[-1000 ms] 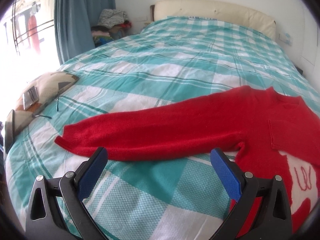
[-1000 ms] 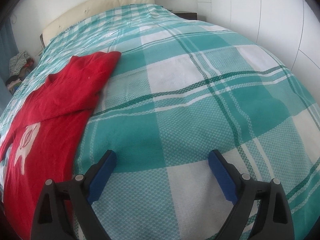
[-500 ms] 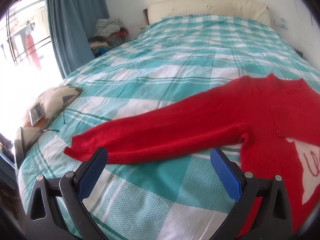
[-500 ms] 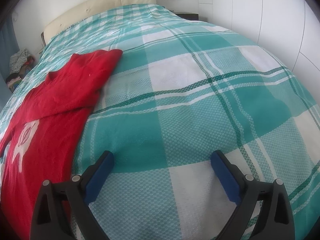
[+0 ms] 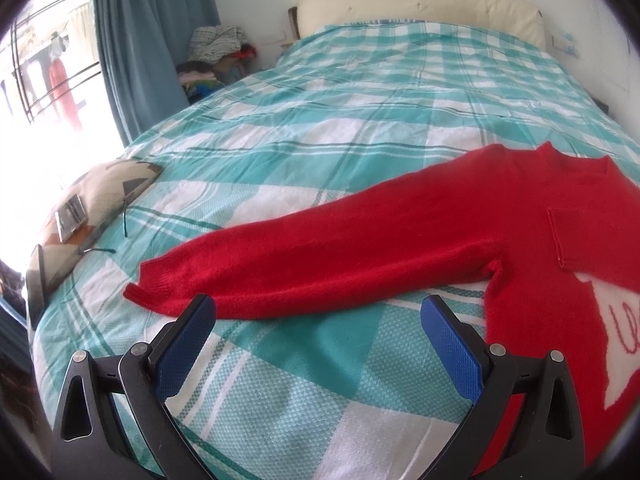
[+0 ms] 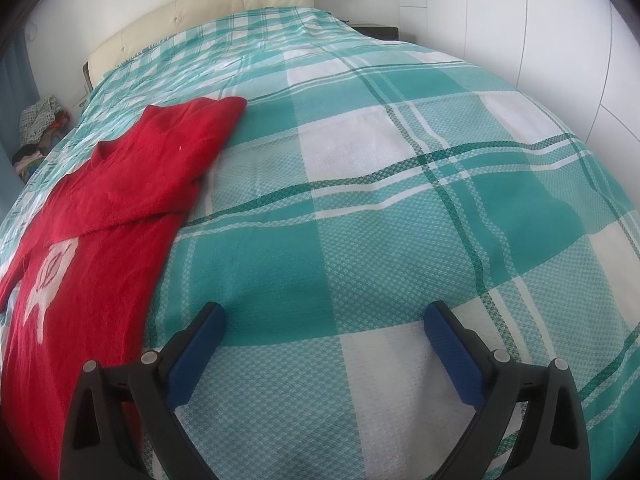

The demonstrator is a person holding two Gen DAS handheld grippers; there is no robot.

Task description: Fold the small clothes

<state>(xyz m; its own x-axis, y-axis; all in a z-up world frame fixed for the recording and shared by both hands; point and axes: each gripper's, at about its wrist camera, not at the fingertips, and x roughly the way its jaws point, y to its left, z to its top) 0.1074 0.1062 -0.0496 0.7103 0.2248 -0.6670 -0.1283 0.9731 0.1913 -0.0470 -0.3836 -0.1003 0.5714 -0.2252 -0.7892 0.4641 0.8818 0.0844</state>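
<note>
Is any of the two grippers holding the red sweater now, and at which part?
Nothing is held. The left gripper and the right gripper are both open above the bed, clear of the sweater.

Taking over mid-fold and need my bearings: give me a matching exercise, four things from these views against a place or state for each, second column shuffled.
Things:
1. red knitted sweater's long sleeve
2. beige patterned cushion
3. left tongs
4. pile of mixed clothes

Places or states:
A. on the floor in the corner by the blue curtain
B. stretched flat across the teal checked bedspread
C. open, holding nothing
D. at the bed's edge toward the window

Pairs: 1-B, 2-D, 3-C, 4-A
</note>
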